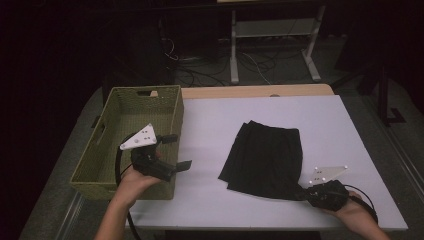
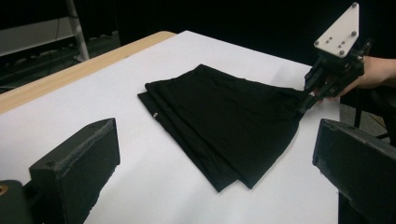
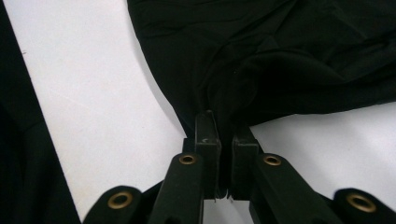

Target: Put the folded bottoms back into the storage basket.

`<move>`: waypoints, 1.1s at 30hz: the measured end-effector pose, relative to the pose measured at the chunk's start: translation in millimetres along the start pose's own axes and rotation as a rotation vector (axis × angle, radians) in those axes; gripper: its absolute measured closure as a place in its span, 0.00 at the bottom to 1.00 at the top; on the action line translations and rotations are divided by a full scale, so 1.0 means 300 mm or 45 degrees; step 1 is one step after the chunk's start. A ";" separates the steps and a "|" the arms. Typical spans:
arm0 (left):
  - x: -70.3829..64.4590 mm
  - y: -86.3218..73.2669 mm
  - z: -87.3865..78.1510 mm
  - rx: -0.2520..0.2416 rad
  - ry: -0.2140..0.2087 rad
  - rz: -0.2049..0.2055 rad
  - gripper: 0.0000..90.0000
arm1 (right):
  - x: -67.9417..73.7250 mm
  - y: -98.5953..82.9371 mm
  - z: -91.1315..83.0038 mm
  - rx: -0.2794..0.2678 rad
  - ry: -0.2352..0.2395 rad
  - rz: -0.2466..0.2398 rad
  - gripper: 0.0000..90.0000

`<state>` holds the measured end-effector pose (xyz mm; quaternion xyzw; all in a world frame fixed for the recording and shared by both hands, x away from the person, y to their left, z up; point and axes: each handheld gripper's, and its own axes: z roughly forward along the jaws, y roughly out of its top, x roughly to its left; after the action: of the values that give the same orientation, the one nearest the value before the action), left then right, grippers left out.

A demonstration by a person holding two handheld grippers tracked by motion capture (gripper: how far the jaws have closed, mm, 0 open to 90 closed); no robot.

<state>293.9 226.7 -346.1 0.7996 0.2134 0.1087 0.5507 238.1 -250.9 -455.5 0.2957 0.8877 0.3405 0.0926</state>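
My right gripper (image 3: 223, 123) has its jaws pressed together on a pinch of black cloth, the near right corner of the folded black garment (image 1: 265, 157), which looks like a pleated skirt or shorts, though I cannot tell which. In the high view that gripper (image 1: 301, 192) sits at the table's near right, my hand (image 1: 352, 212) behind it and partly cut off by the bottom edge, its grey plate on top. The garment lies flat in the middle of the white tabletop (image 1: 220, 125), and from the corner I hold the cloth pulls into a taut point. In the right gripper view the fabric bunches into dark folds just beyond the jaw tips, and the layers are too black to separate. My left gripper (image 1: 181, 151) hangs at the table's left edge with its jaws spread wide apart and nothing between them, pointing towards the garment; my left hand (image 1: 132, 182) holds it in front of the woven olive basket (image 1: 100, 160), whose near right corner it hides. In the left gripper view the garment's (image 2: 224, 116) stacked edges show along its near side. A strip of bare wood (image 1: 260, 91) runs along the tabletop's far edge. Beyond it the room is dim, with a white frame leg (image 1: 234, 50) and tangled cables (image 1: 260, 62) on the floor.
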 end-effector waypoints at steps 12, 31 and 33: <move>-0.016 0.023 0.008 -0.015 0.045 -0.041 0.01 | -0.013 -0.005 0.004 -0.057 -0.092 0.076 0.19; -0.061 0.091 0.149 0.022 -0.061 -0.050 0.01 | -0.034 -0.013 0.012 -0.098 -0.074 0.126 0.05; -0.067 0.098 0.179 0.030 -0.082 -0.048 0.01 | -0.034 -0.012 0.011 -0.103 -0.078 0.126 0.05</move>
<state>304.5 163.8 -337.6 0.8050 0.2118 0.0699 0.5497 245.8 -257.1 -460.8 0.3454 0.8544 0.3709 0.1148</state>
